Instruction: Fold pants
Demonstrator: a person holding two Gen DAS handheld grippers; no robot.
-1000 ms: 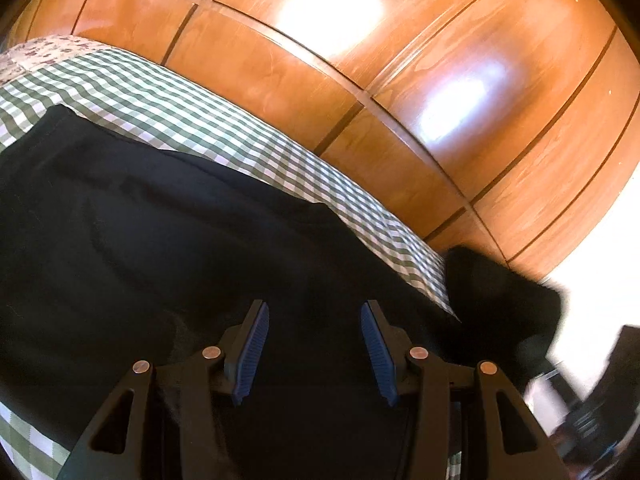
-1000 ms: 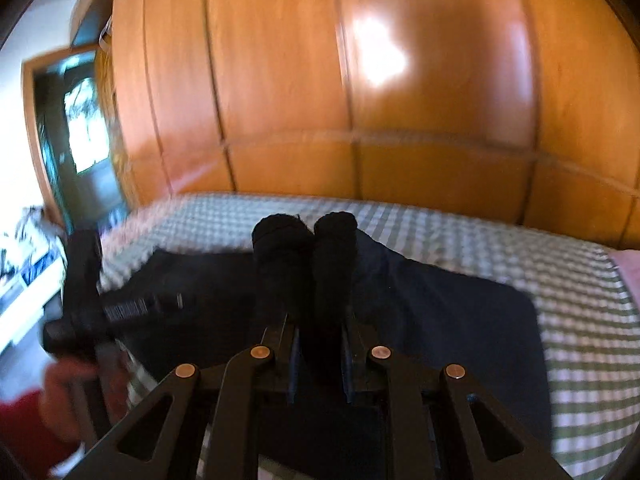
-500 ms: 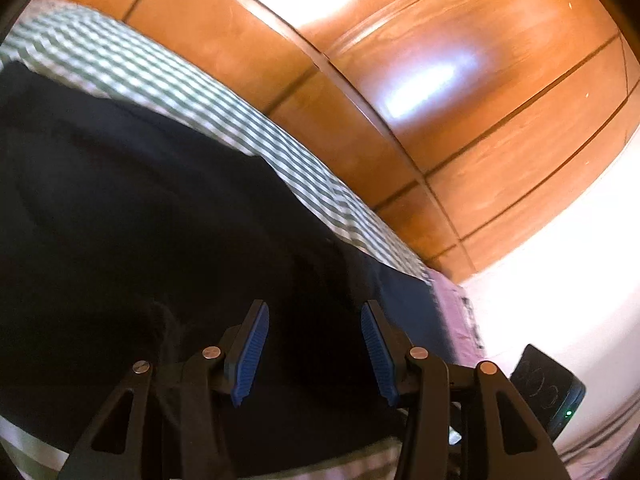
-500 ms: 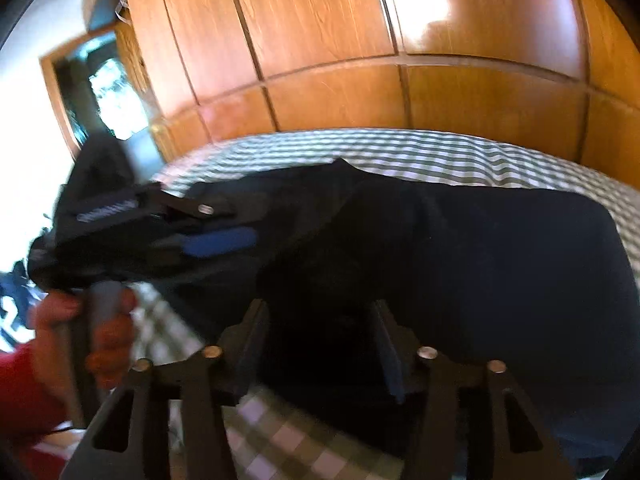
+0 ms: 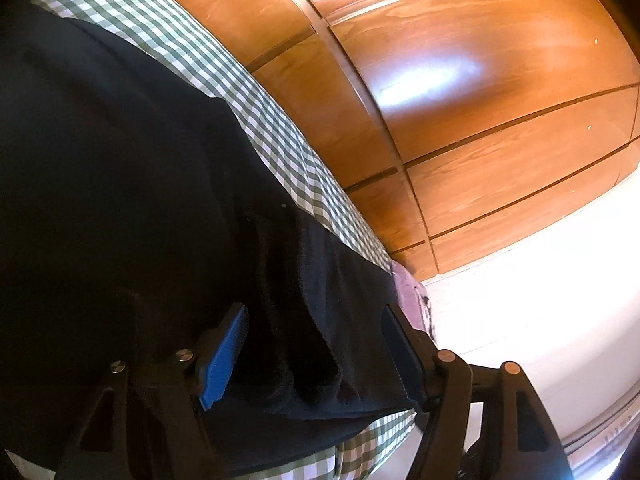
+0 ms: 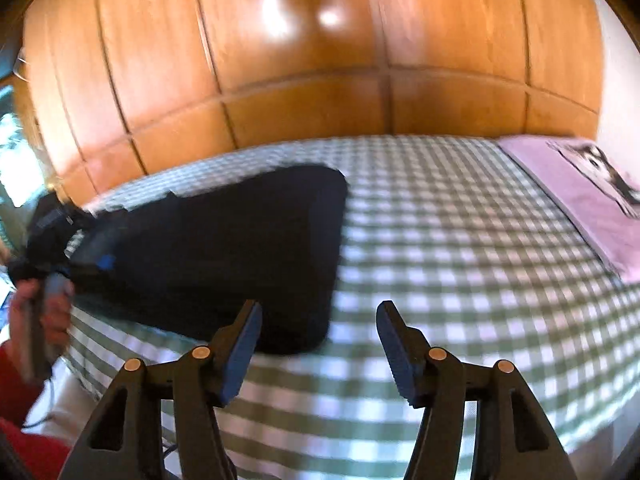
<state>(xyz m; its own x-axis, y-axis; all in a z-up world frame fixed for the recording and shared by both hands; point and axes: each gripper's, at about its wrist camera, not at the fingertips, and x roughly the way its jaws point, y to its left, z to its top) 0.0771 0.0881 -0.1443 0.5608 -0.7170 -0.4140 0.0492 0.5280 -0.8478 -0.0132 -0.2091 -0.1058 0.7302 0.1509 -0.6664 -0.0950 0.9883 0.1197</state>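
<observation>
Black pants (image 6: 224, 252) lie folded into a compact block at centre-left of the right wrist view, flat on the green-checked bedspread (image 6: 460, 240), which gives them an even base. Right gripper (image 6: 318, 340) hangs above the block's near corner with its jaws opening and nothing between them. Left gripper (image 5: 316, 356), low in its own frame, is opening too, the fold's thick edge between its pads (image 5: 224, 356) but not pinched, likely a release.
</observation>
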